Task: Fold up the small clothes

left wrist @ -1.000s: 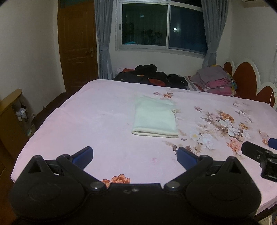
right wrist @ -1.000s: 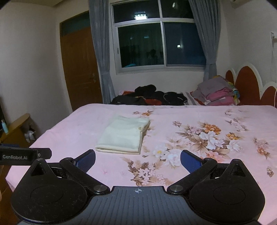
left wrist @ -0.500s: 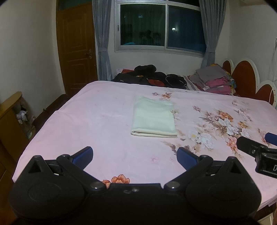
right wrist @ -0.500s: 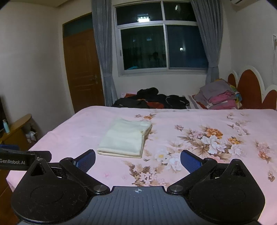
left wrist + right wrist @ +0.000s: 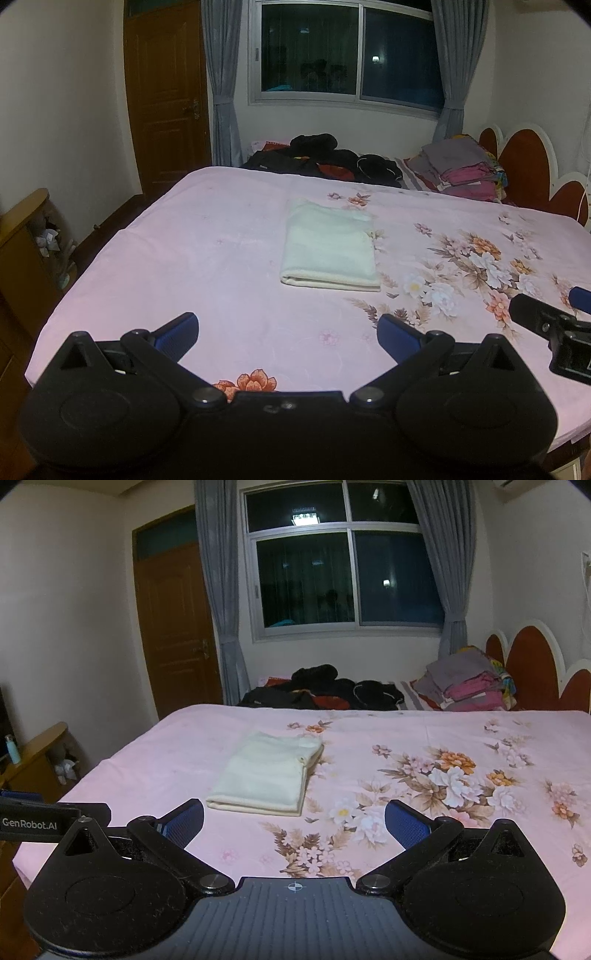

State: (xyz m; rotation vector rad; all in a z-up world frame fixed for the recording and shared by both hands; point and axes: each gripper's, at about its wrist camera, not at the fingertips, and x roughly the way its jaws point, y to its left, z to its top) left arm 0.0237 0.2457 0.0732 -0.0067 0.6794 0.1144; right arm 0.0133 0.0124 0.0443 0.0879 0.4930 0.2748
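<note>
A pale cream garment [image 5: 330,251] lies folded into a neat rectangle in the middle of the pink floral bed [image 5: 207,236]; the right wrist view shows the same garment [image 5: 267,773] left of centre. My left gripper [image 5: 288,334] hovers over the bed's near edge, well short of the garment, open and holding nothing. My right gripper [image 5: 293,821] is also open and empty, near the garment's front right corner but apart from it. The right gripper's side pokes into the left wrist view at the right edge [image 5: 550,325].
Dark clothes [image 5: 325,692] are heaped at the far side of the bed, with a stack of folded grey and pink clothes [image 5: 469,685] by the scalloped headboard [image 5: 532,657]. A wooden cabinet [image 5: 22,254] stands left of the bed, a brown door [image 5: 166,96] behind it.
Both grippers have drawn back and lifted slightly from the bed; the views tilt up toward the window. The folded garment has not moved, and both stay open.
</note>
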